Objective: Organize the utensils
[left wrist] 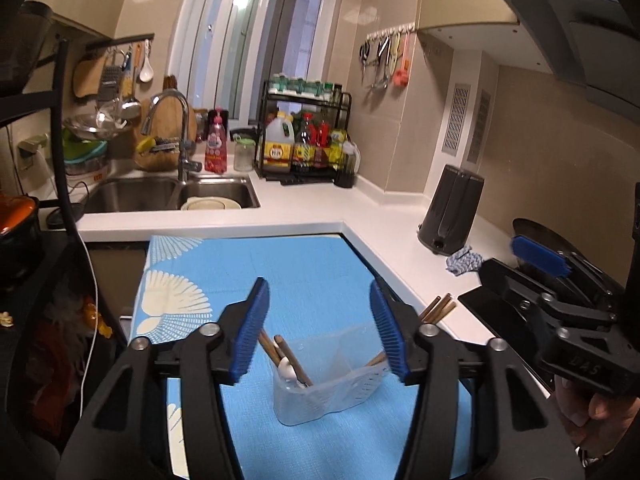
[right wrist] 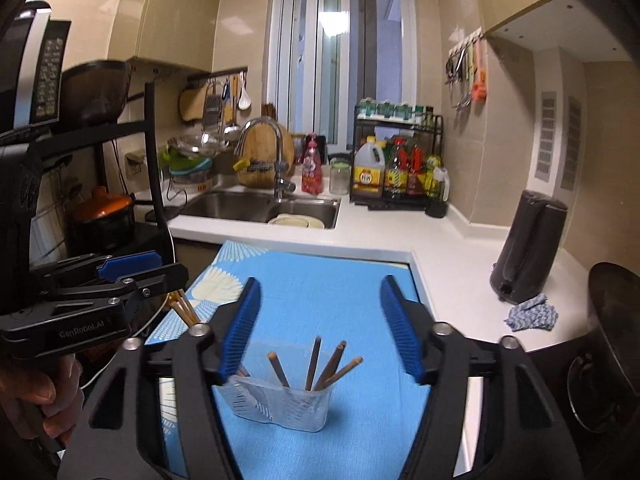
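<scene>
A clear plastic utensil holder (left wrist: 320, 396) (right wrist: 280, 404) stands upright on the blue mat (left wrist: 304, 264) (right wrist: 320, 292). Its left compartment holds brown chopsticks (left wrist: 294, 362) and a white spoon (left wrist: 287, 368). Its right compartment holds several more chopsticks (right wrist: 332, 364), whose tips lean outward past my fingers (left wrist: 438, 308). My left gripper (left wrist: 322, 322) (right wrist: 170, 267) hangs open just before and above the holder, with nothing between its blue pads. My right gripper (right wrist: 320, 320) (left wrist: 500, 256) is also open and empty, wide apart above the holder. A hand (left wrist: 592, 404) holds each tool.
A white counter (left wrist: 400, 240) wraps around the mat. On it at the right are a dark kettle (right wrist: 528, 248), a blue rag (right wrist: 532, 314) and a black pan (right wrist: 616, 292). The sink (right wrist: 264, 204) and a condiment rack (right wrist: 396, 160) lie behind. A black shelf with an orange-lidded pot (right wrist: 104, 208) stands at the left.
</scene>
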